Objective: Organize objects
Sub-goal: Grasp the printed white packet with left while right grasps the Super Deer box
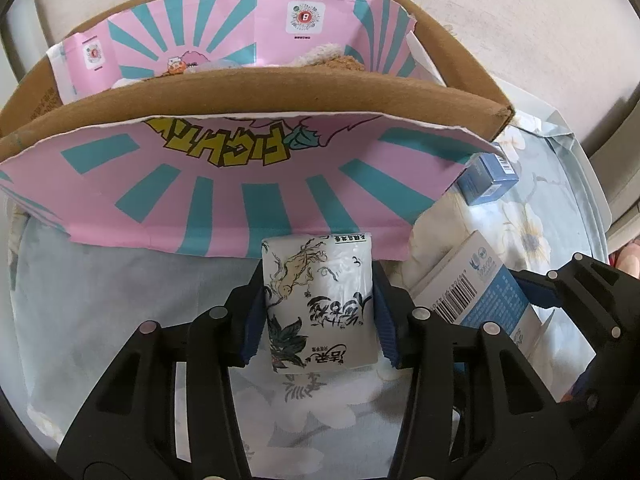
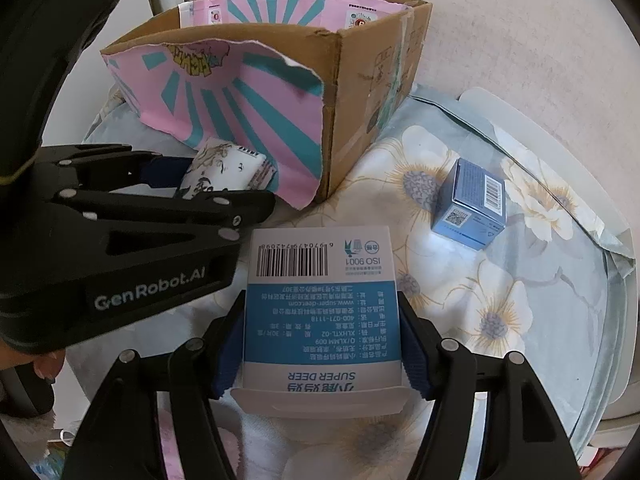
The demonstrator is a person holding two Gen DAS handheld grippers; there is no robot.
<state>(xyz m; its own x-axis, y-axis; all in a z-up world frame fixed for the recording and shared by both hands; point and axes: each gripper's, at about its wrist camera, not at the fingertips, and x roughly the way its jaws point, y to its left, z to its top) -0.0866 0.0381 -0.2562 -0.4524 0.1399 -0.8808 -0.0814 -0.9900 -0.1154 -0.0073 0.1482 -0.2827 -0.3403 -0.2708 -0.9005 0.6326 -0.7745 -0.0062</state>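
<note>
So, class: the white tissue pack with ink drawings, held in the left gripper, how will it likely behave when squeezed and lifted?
The tissue pack is wrapped in glossy film, so it may slip a little. It probably gives under the left gripper pads, being soft, and looks light. Flat-sided, it is unlikely to roll.

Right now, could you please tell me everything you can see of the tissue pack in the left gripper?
The tissue pack is a small, soft white packet in glossy plastic wrap, printed with ink-style leaves, a figure and black Chinese characters. The left gripper holds it by its two long sides, blue pads pressing in. It appears lifted above the floral cloth, its far end close to the hanging pink and teal flap of the cardboard box; whether they touch is unclear.
</note>
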